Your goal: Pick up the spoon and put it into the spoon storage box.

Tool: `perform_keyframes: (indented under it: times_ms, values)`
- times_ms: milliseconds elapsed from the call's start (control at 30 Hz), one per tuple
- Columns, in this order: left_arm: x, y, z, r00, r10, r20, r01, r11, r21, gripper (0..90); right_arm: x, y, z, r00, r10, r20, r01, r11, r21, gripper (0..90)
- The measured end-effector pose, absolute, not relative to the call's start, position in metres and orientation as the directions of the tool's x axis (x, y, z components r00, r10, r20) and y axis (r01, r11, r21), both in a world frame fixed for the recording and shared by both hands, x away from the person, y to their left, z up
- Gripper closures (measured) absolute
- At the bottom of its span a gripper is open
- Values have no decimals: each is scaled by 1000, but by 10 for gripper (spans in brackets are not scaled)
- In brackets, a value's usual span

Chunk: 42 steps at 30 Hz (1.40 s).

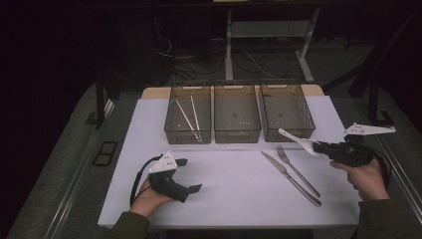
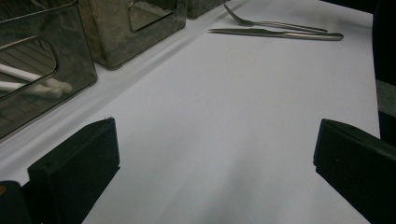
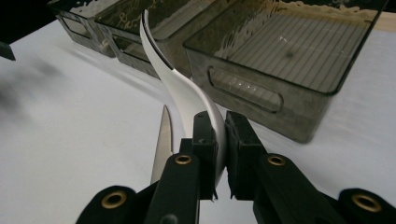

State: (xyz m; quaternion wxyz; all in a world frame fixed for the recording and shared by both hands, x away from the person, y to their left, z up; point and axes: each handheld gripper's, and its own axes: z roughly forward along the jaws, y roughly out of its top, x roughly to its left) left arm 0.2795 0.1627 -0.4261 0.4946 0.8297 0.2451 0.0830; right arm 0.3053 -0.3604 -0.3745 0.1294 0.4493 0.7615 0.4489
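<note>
My right gripper (image 1: 319, 146) is shut on the handle of a white spoon (image 1: 294, 138) and holds it above the table, bowl toward the right-hand bin (image 1: 304, 132). In the right gripper view the spoon (image 3: 180, 86) curves up from between the pads of my right gripper (image 3: 220, 140), with the bin (image 3: 261, 93) just beyond. My left gripper (image 1: 189, 175) rests on the white mat (image 1: 224, 199) at the near left, open and with nothing in it. Its jaws stand wide apart in the left gripper view (image 2: 215, 163).
A metal knife (image 1: 291, 178) and fork (image 1: 297, 171) lie side by side on the mat, below the spoon. Three dark see-through bins stand in a row at the back; the left bin (image 1: 171, 130) holds white chopsticks (image 1: 189, 119), the middle bin (image 1: 237, 135) looks empty.
</note>
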Motion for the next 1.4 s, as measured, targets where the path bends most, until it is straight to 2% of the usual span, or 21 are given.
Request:
perform_keyframes:
  times_ms: [1400]
  values:
    - [278,162,-424,865,488,-112,324,-375,869,0,372,-278,-360,-612,773,167,530,244,812,828]
